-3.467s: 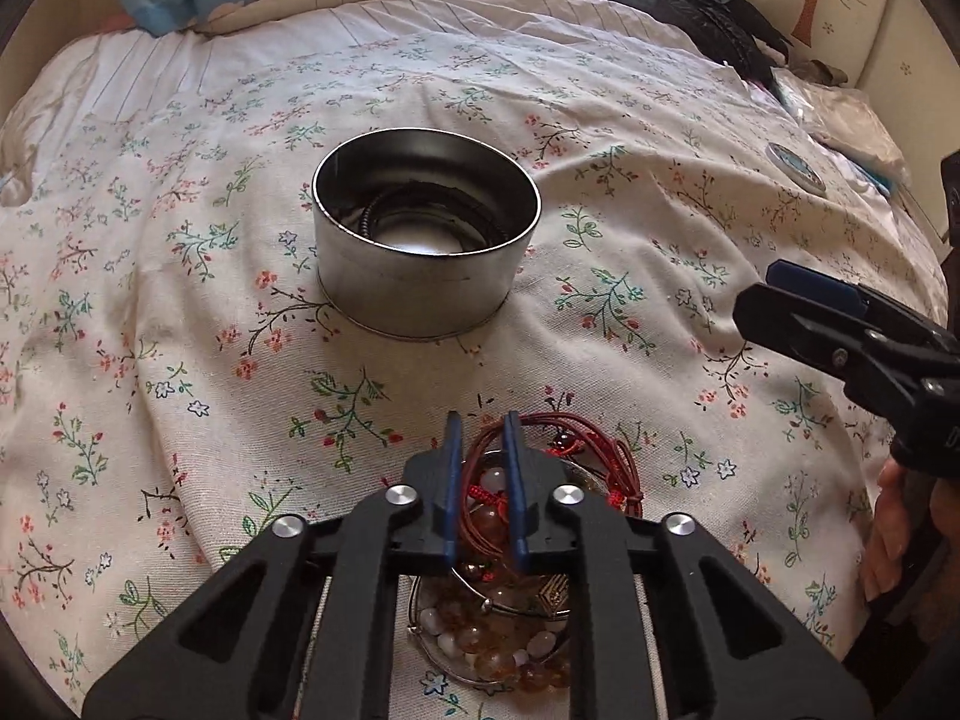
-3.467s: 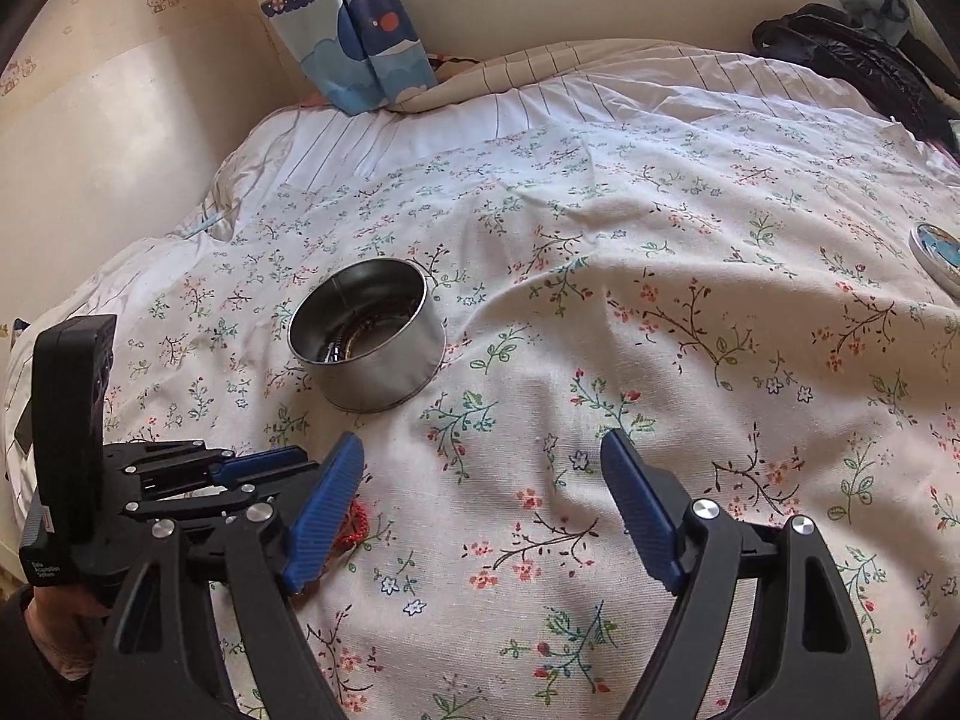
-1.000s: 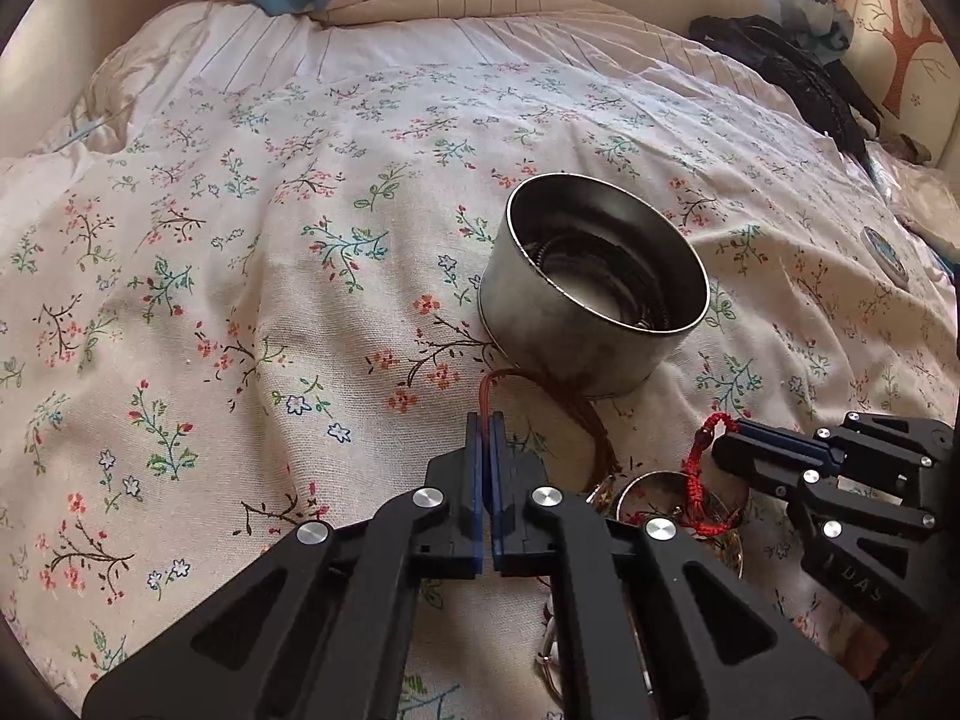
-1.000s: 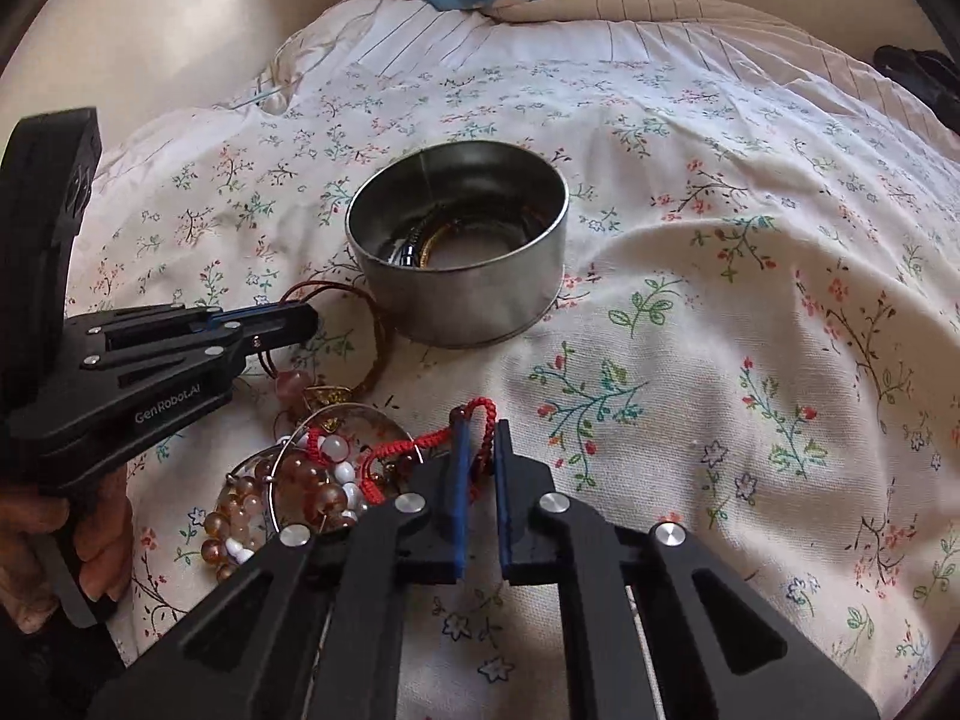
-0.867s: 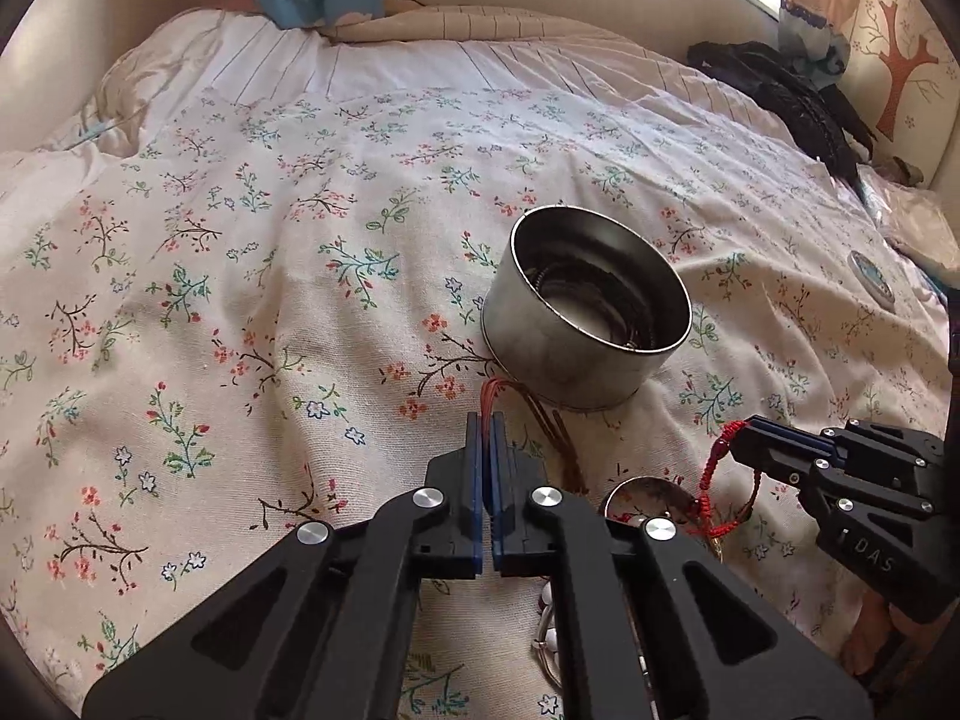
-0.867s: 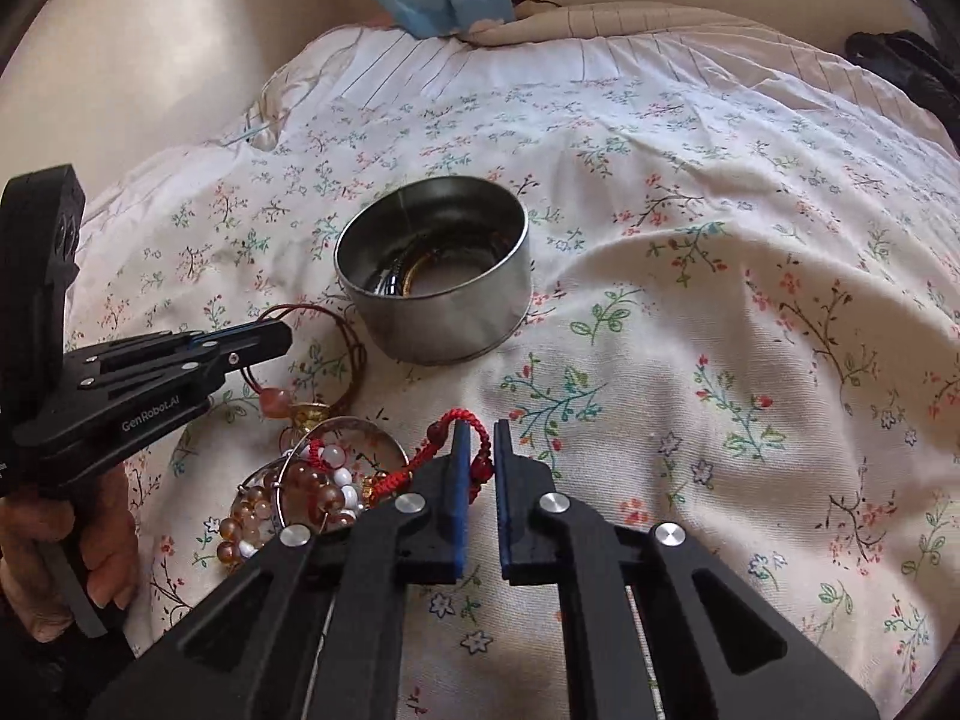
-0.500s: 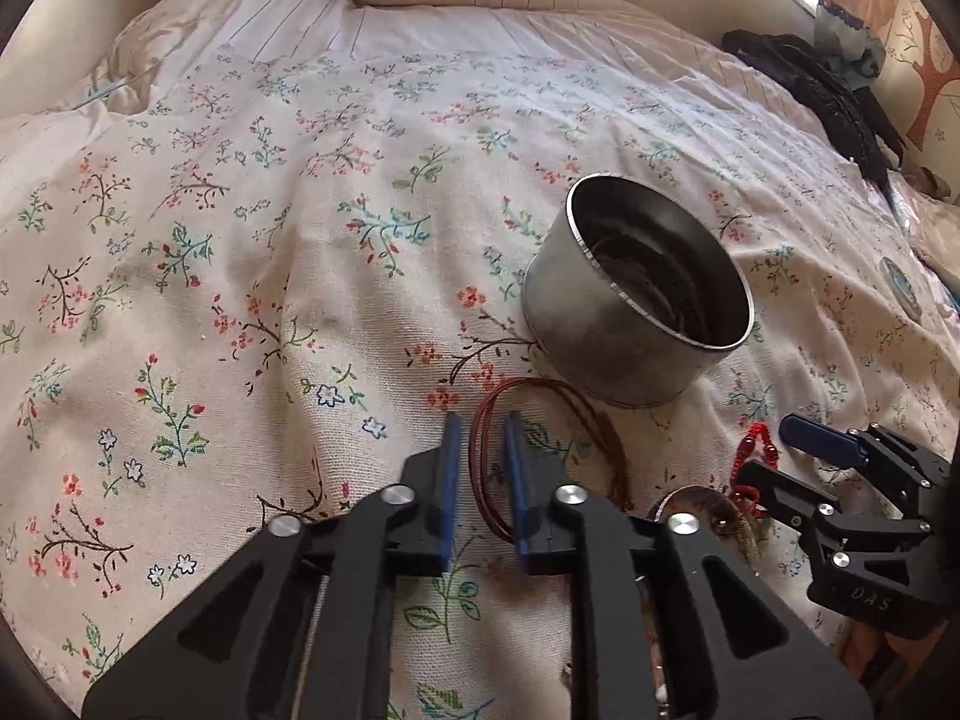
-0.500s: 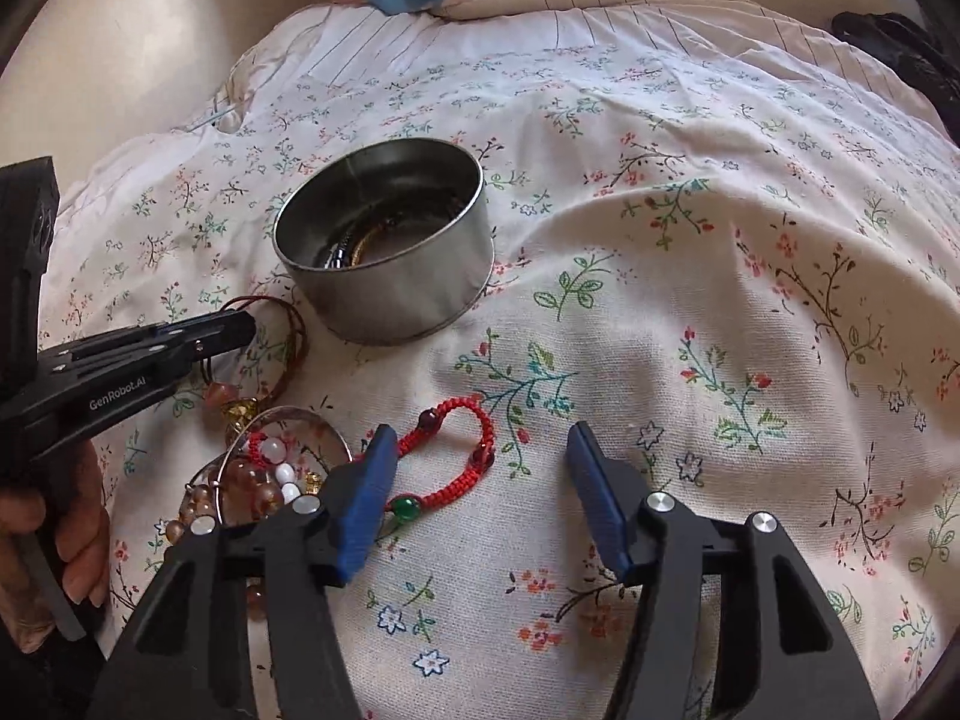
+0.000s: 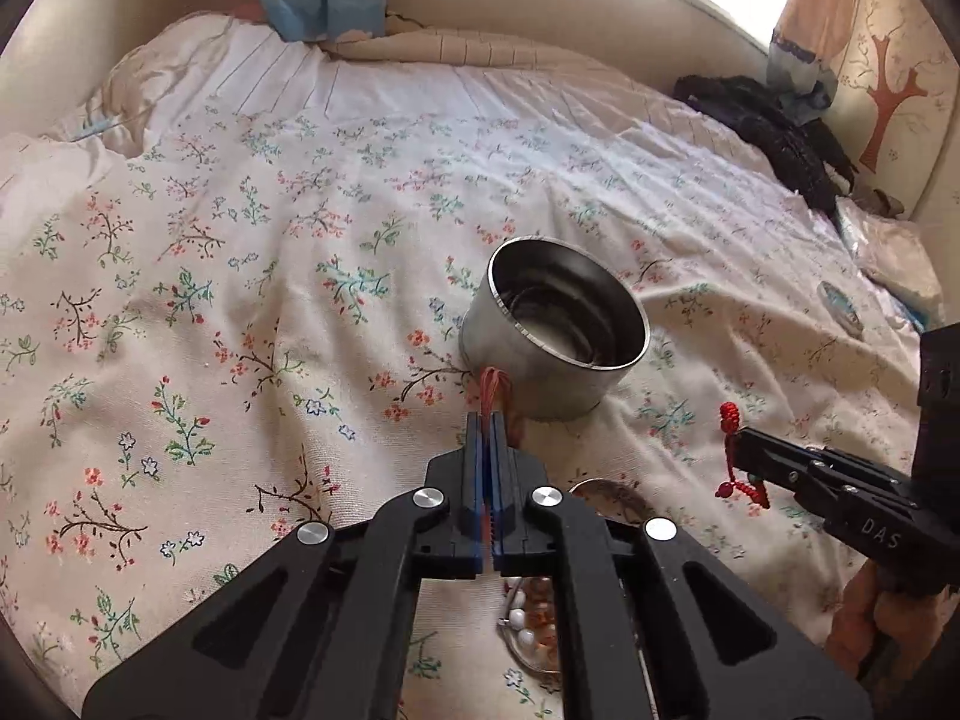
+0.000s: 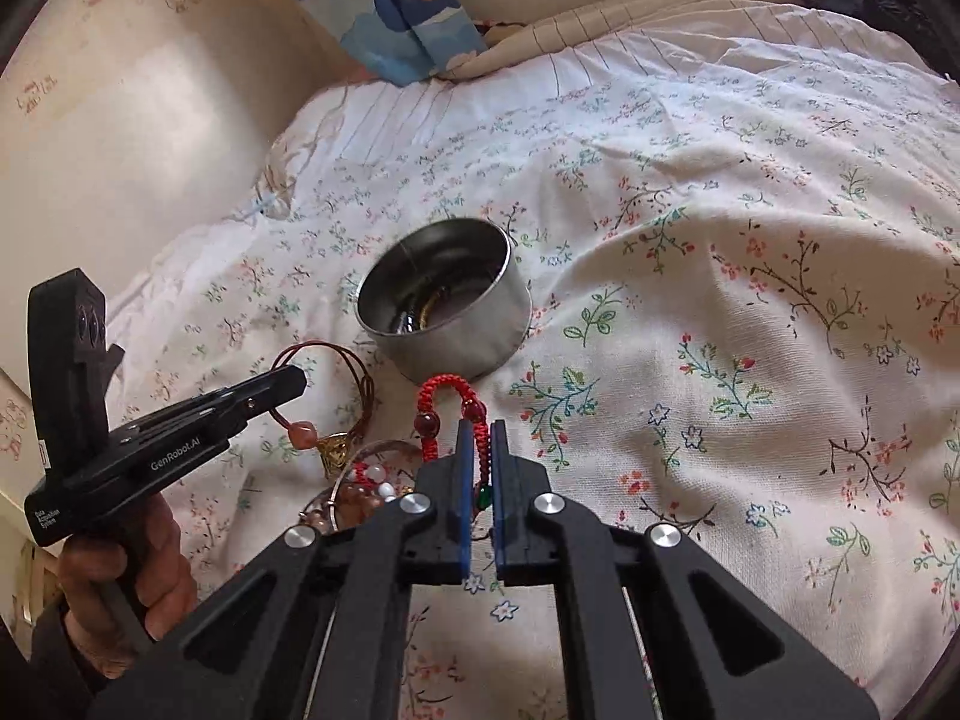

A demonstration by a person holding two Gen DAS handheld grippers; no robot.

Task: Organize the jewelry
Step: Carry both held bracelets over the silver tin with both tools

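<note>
A round steel tin (image 9: 555, 333) stands on the flowered bedspread, with dark jewelry inside; it also shows in the right wrist view (image 10: 444, 309). My left gripper (image 9: 486, 420) is shut on a brown cord necklace (image 9: 495, 387) with a stone and gold pendant (image 10: 318, 438), lifted just in front of the tin. My right gripper (image 10: 477, 429) is shut on a red braided bracelet (image 10: 441, 399), which hangs from it in the left wrist view (image 9: 733, 456). A pile of beaded bracelets and a silver bangle (image 10: 360, 489) lies below both grippers.
The flowered bedspread (image 9: 240, 300) is soft and wrinkled. A small round tin lid (image 9: 840, 306) lies at the right. Dark clothing (image 9: 774, 132) is piled at the far right by the wall. A blue curtain (image 10: 396, 12) hangs at the bed's head.
Half a second ago both grippers were open over the jewelry. Both have now shut, the left on the brown cord necklace and the right on the red bracelet, and lifted them.
</note>
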